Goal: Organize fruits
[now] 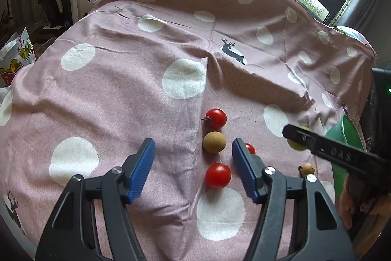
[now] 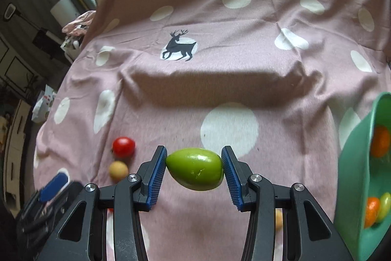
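Observation:
My right gripper (image 2: 194, 169) is shut on a green oval fruit (image 2: 195, 168) and holds it above the cloth, left of a green bowl (image 2: 354, 163) with orange and yellow-green fruits inside. My left gripper (image 1: 193, 163) is open and empty, low over the cloth. Between and ahead of its fingers lie a red cherry tomato (image 1: 218, 175), a tan round fruit (image 1: 214, 141) and a second tomato (image 1: 215, 118). A third tomato (image 1: 250, 148) peeks behind the right finger. A small tan fruit (image 1: 307, 169) lies further right. The right gripper (image 1: 297, 138) shows there with the green fruit.
A pink cloth with white dots and deer prints (image 1: 146, 89) covers the surface and rises at the back. The green bowl's rim (image 1: 347, 133) shows at the right in the left wrist view. Bags and clutter (image 1: 14, 58) stand off the left edge.

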`<state>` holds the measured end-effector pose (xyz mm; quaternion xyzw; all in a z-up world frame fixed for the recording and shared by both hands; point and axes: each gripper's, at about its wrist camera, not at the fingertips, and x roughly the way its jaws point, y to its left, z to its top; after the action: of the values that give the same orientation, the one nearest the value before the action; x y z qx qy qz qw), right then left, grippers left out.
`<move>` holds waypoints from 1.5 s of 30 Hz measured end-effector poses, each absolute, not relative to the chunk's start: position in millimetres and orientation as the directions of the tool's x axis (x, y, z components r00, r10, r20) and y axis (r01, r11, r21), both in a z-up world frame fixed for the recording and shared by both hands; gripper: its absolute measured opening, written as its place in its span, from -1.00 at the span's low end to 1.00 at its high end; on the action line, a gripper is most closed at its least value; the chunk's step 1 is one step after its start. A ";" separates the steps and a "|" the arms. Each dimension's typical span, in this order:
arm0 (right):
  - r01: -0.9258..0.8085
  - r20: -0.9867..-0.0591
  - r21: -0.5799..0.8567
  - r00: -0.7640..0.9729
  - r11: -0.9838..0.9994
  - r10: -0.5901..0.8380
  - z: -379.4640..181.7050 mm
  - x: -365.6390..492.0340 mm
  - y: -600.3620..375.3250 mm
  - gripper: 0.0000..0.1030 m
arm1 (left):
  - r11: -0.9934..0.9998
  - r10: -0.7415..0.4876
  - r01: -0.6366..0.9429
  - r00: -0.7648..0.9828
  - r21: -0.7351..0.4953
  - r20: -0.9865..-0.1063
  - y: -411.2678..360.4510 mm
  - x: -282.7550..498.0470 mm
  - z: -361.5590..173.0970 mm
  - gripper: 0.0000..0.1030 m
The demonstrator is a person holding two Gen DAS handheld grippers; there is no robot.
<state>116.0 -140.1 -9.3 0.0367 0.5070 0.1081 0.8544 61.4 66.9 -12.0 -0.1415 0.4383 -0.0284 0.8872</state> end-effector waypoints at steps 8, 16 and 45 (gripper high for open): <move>-0.259 -0.878 0.222 0.366 0.940 0.309 -35.2 66.5 -135.0 -0.07 | 0.962 -0.175 -0.065 0.604 -0.266 -0.777 60.7 60.0 -15.0 0.25; -0.321 -0.901 0.201 0.311 0.925 0.304 -50.4 59.5 -128.3 -0.07 | 0.966 -0.175 -0.048 0.604 -0.254 -0.777 55.1 58.6 -16.6 0.24; -0.181 -0.808 0.409 0.384 0.894 0.447 -49.2 100.3 -161.0 -0.41 | 0.898 -0.439 0.185 0.401 -0.399 -0.804 -25.7 56.9 -42.5 -0.13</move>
<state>100.3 -161.0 -49.2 0.1278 0.5213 0.1910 0.8219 56.9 -25.7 -42.5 -0.1237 0.5140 -0.1887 0.8276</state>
